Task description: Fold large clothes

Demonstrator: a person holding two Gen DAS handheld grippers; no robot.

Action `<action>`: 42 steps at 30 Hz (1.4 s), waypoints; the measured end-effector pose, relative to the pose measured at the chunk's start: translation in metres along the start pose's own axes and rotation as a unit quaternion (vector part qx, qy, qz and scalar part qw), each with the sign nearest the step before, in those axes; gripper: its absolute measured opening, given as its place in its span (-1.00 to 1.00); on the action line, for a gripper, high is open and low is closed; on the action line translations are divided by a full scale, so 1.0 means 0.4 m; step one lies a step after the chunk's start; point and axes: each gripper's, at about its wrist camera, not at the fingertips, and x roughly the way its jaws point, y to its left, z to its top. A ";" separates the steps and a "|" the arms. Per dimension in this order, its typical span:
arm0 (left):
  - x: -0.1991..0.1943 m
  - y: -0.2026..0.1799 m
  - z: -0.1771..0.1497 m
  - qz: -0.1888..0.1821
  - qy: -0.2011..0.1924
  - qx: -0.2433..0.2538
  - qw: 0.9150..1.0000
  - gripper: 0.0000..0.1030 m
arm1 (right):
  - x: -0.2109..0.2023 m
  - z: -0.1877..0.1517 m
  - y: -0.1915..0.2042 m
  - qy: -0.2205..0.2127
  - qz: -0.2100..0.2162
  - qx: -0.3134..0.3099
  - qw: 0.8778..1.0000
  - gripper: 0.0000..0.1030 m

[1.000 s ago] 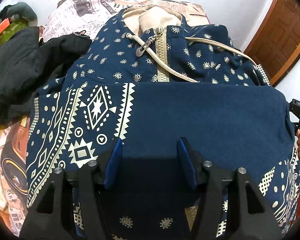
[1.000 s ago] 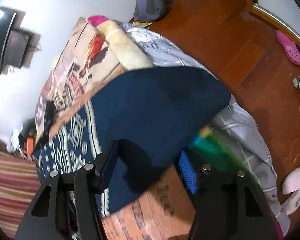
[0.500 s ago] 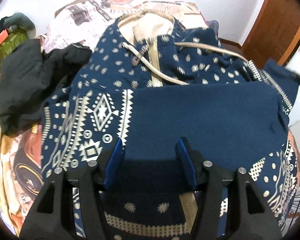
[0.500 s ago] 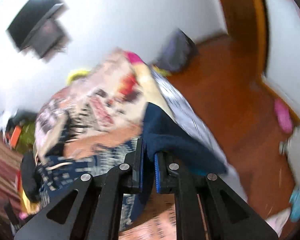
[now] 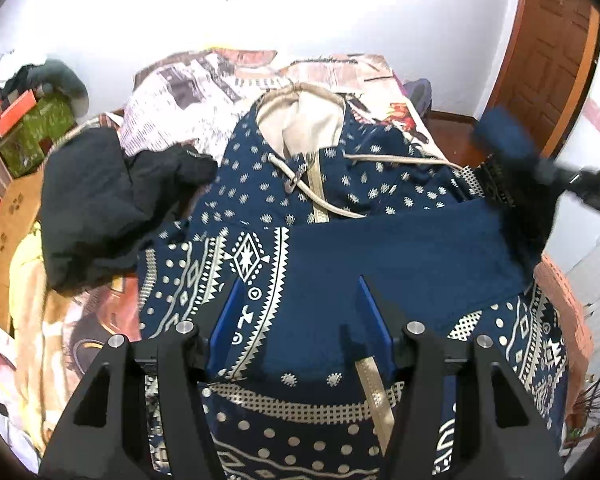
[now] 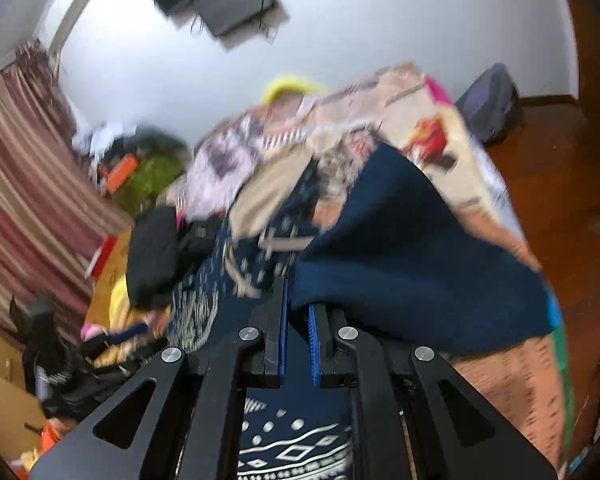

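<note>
A navy hoodie with beige patterns, a beige hood and a zip lies front up on the bed. A plain navy sleeve is folded across its chest. My left gripper is open and hovers above the hoodie's lower front, holding nothing. My right gripper is shut on the hoodie's right sleeve and holds it lifted above the bed. It shows blurred at the right of the left wrist view, with the navy cuff raised.
A black garment lies on the bed left of the hoodie. The printed bedspread covers the bed. Boxes and clutter stand at the far left. A wooden door and wooden floor are to the right.
My right gripper has closed on the sleeve and lifted it up and over towards the hoodie. My left gripper has drawn back and risen, staying open.
</note>
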 end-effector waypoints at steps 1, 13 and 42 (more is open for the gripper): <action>-0.012 -0.002 -0.003 0.002 -0.005 0.006 1.000 0.11 | 0.022 -0.011 0.008 0.013 -0.002 -0.003 1.000 -0.85; -0.056 0.004 -0.030 -0.010 -0.022 0.009 1.000 0.19 | 0.131 -0.134 0.070 0.157 -0.065 -0.054 0.984 -0.76; -0.021 -0.066 -0.010 -0.008 -0.036 0.026 0.999 0.26 | 0.001 -0.057 -0.183 0.043 -0.151 0.100 0.983 -0.12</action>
